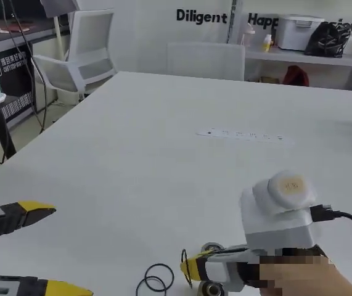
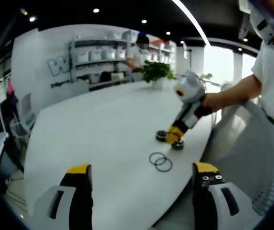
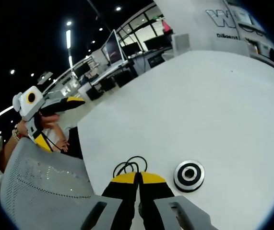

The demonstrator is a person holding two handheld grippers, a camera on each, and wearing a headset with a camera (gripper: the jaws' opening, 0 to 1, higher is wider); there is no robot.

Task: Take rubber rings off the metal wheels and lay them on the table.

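Jaws of the right hand-held gripper (image 3: pixel 137 182) are pressing together, apparently pinching a thin black rubber ring (image 1: pixel 182 259). Two loose black rubber rings (image 1: pixel 155 279) are lying on the white table (image 1: pixel 163 154) just beyond its tips, with a round metal wheel (image 3: pixel 189 176) just beside them. The left hand-held gripper (image 2: pixel 141 168), jaws apart, is hanging well back.

Metal wheel (image 1: pixel 211 288) cut off by bottom edge, rubber rings (image 3: pixel 129 166) partly hidden behind right fingers (image 3: pixel 127 184)

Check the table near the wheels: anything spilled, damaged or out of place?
Nothing stands out. Two rubber rings lie flat, overlapping, on the table near its front edge. A metal wheel sits flat beside the shut right gripper.
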